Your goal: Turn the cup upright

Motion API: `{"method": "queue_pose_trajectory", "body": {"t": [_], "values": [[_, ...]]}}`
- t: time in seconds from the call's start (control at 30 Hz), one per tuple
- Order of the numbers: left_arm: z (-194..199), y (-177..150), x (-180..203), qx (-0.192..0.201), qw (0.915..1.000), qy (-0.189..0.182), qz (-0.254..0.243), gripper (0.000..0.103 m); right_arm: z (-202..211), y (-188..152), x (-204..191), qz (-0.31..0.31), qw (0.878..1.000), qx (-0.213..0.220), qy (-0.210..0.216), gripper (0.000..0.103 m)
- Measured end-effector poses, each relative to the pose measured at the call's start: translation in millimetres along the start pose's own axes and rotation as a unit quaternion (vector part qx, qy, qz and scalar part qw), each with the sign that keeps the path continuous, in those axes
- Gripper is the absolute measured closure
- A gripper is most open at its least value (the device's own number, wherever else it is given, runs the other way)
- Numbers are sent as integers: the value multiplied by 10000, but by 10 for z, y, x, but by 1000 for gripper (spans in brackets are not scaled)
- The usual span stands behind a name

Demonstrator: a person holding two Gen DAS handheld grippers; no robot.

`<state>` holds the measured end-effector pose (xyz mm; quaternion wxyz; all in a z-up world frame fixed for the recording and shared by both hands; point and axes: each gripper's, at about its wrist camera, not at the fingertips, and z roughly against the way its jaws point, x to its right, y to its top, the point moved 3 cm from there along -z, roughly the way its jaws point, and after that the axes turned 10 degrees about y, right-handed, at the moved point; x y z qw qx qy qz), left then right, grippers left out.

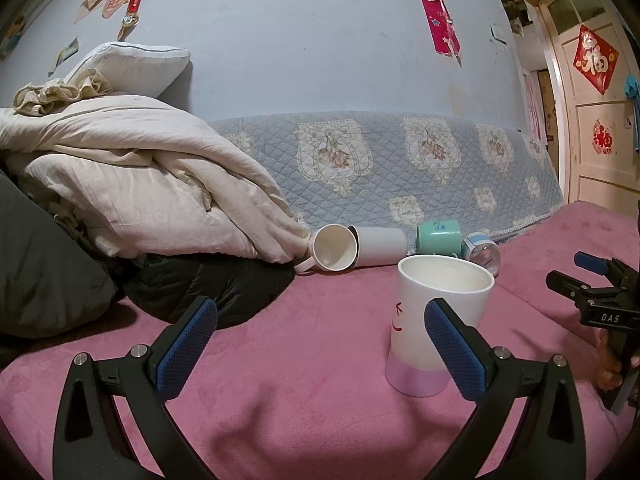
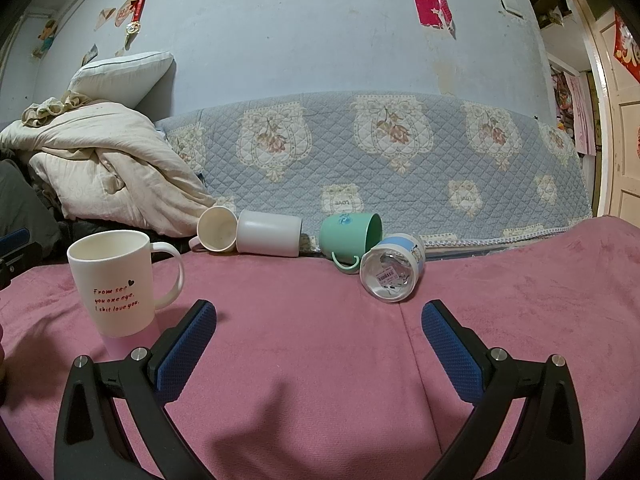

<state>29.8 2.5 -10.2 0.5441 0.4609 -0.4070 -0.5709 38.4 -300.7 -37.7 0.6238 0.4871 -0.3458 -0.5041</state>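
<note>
The mug (image 2: 116, 284) is stood upright on the pink cover (image 2: 320, 360); both the left gripper (image 1: 320, 344) and right gripper (image 2: 319, 342) are held wide apart, empty.

Pale blue wall (image 1: 300, 40) fills upper frame, scuffed, with paper stickers at upper left. Red banner (image 1: 434, 8) hangs top centre-right. Quilted blue floral cover (image 2: 400, 160) runs across mid-frame against the wall. Pink plush bedspread (image 2: 320, 360) covers the lower half. Cream duvet heap (image 1: 132, 176) at left, white pillow (image 1: 132, 66) above it, dark jacket (image 1: 208, 284) below. Cream panelled door (image 1: 592, 120) at right edge carries a red diamond decoration (image 1: 595, 60). Light dim, cool.
</note>
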Motion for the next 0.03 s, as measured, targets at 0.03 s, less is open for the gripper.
{"method": "queue_pose_trajectory", "body": {"t": [0.03], "values": [[3, 0, 1, -5, 10000, 4, -10, 0, -2, -1, -1, -1, 10000, 0, 0, 0]]}}
